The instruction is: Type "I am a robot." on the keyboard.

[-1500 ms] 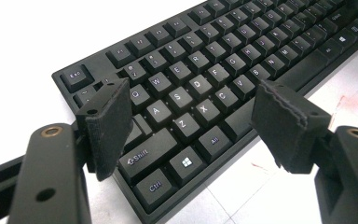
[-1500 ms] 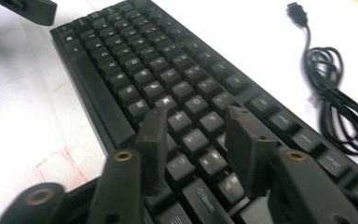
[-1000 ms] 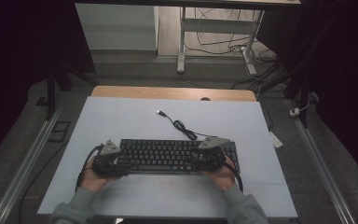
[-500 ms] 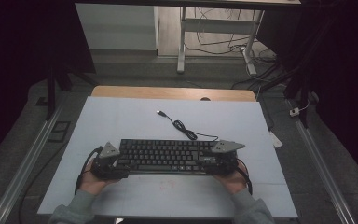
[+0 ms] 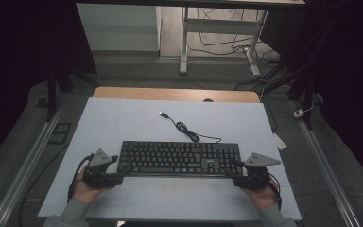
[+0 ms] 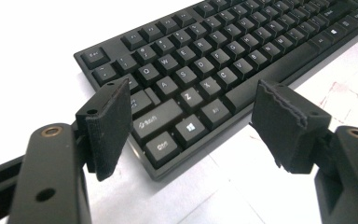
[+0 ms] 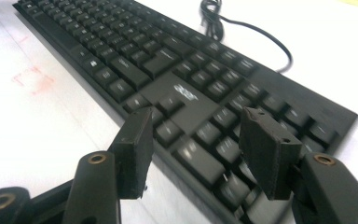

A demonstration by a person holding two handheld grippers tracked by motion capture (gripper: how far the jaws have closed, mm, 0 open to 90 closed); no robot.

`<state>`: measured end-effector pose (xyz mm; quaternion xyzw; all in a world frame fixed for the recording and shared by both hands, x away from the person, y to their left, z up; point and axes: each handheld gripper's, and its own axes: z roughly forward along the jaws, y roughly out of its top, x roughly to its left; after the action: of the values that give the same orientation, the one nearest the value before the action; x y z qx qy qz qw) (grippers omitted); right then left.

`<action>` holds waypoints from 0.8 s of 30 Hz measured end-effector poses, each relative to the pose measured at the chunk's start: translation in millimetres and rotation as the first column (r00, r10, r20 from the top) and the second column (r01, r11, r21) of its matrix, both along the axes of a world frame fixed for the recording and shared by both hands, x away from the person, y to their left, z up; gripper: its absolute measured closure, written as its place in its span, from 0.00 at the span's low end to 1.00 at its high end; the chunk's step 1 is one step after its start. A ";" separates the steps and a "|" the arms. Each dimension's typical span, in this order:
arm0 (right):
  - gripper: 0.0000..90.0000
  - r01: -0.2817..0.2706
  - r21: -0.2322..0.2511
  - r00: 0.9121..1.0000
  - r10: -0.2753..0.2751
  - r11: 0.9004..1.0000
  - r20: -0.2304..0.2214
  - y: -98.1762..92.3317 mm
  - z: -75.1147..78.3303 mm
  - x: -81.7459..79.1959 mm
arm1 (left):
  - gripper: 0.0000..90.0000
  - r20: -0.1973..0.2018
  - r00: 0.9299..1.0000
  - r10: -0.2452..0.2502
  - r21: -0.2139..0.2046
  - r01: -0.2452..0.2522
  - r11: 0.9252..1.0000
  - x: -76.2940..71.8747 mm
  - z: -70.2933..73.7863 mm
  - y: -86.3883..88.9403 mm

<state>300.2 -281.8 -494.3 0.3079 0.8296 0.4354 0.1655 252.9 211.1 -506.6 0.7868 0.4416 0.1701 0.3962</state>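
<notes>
A black keyboard lies flat across the middle of the white table top, and its cable curls away to a USB plug. My left gripper sits at the keyboard's left end, open; in the left gripper view its jaws frame the near left corner of the keyboard without touching it. My right gripper sits at the right end. Its jaws have just been opening and stand apart over the near right edge of the keyboard, pads clear of it.
Faint red marks show on the white top in front of the keyboard. A wooden edge runs along the back. A small white item lies off the right side. Metal rails flank the table, and desk legs and floor cables stand behind it.
My right gripper has slid right, from over the keyboard's right part to just off its right end. The left gripper has drawn back a little to the left. The keyboard has stayed put.
</notes>
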 end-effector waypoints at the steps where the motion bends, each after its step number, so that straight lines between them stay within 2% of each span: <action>1: 0.49 0.003 -0.001 1.000 -0.003 1.000 0.005 -3.3 -0.3 -1.8 | 0.32 0.000 1.000 0.003 0.000 -0.003 1.000 -1.1 -0.3 0.9; 9: 0.48 0.020 0.003 1.000 -0.020 1.000 0.008 -21.1 -3.7 -8.6 | 0.32 0.005 1.000 0.006 -0.001 -0.006 1.000 -4.1 -1.0 2.1; 12: 0.47 0.015 0.013 1.000 -0.015 1.000 0.013 -20.0 -4.7 -7.4 | 0.32 0.008 1.000 0.003 0.001 -0.003 1.000 -3.7 -0.9 0.3; 14: 0.47 0.012 -0.002 1.000 -0.012 1.000 0.013 -18.7 -4.1 -7.0 | 0.31 0.008 1.000 -0.003 0.002 0.003 1.000 -3.5 -0.9 -0.9; 24: 0.47 0.001 -0.004 1.000 -0.001 1.000 0.012 -16.0 -5.7 -6.1 | 0.31 0.005 1.000 -0.005 0.004 0.005 1.000 -3.0 -1.5 -1.0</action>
<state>294.1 -297.8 -500.0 0.3053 0.8294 0.4355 0.1712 249.9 210.1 -508.1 0.7885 0.4382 0.1718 0.3960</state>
